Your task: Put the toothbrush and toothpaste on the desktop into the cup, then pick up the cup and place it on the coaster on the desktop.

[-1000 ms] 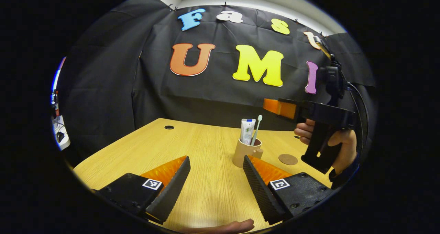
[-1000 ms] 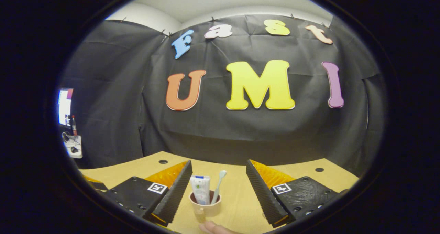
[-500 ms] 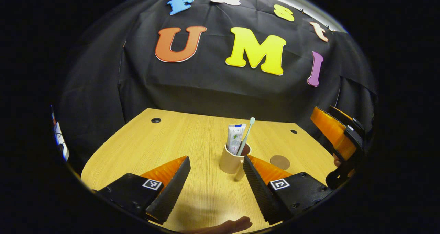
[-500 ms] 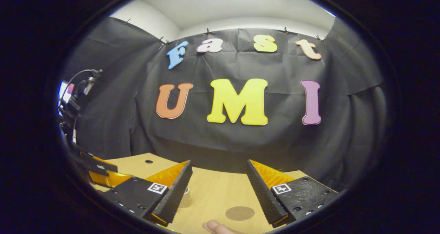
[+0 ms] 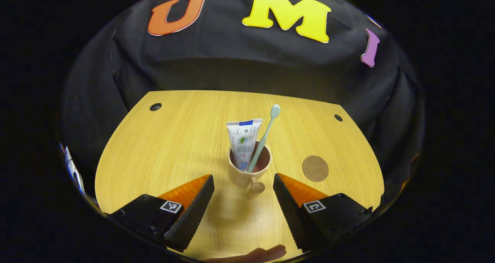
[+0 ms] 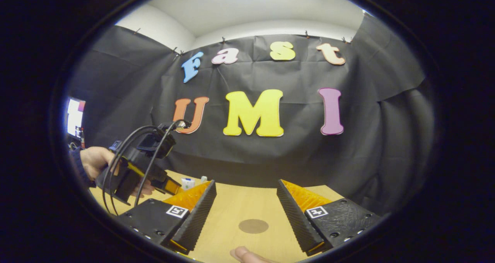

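On the light wooden desktop [image 5: 174,147] stands a beige cup [image 5: 243,174] with its small handle turned toward the left gripper [image 5: 243,201]. A white toothpaste tube [image 5: 243,141] stands upright inside the cup, and a pale green toothbrush [image 5: 266,137] leans beside it, bristle end up and tilted to the right. In the left gripper view the left gripper's jaws are spread wide and hold nothing; the cup sits just ahead of them, roughly centred between the two fingers, with the handle nearest but not touched. A round brown coaster [image 5: 315,168] lies flat on the wood to the right of the cup, apart from it and bare.

In the right gripper view the right gripper [image 6: 246,212] is likewise released, its fingers parted with nothing between them, raised above the desktop with the coaster [image 6: 253,226] lying on the wood ahead of the gap. Off to its left a hand [image 6: 94,164] grips the handle of the left gripper, cables looping from its top. A fingertip [image 6: 243,254] shows at the bottom edge
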A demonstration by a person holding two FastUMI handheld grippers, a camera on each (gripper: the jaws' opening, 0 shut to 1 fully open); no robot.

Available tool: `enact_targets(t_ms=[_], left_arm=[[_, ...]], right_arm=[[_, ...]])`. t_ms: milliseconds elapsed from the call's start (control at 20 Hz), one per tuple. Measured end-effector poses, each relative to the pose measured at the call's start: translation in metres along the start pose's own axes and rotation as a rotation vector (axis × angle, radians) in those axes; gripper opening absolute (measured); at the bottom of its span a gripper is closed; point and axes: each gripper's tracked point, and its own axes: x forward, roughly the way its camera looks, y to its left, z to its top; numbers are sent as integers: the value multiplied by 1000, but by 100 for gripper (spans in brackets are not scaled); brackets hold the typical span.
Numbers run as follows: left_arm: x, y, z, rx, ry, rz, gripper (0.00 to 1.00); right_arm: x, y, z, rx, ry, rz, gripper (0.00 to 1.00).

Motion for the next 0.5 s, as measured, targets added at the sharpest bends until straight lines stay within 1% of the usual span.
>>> enact_targets(t_ms=[100,250,300,350,450,500], left_arm=[[11,-5,0,2,84,2,98],[27,0,2,-23,157,60,97],[33,0,3,-30,177,70,100],[37,-3,3,-31,214,67,94],[40,-4,4,-33,262,90,93],[41,-6,5,-29,285,90,92]], right_arm=[[-14,-27,-3,-26,-13,-52,95],[-34,-54,-11,-35,-8,-81,94],[-39,-65,-14,-41,-8,-100,95],[-41,-71,-13,-50,-10,-112,96],[-48,-78,-13,-54,-9,-115,95],[-49,-78,-11,-45,-15,-109,96]])
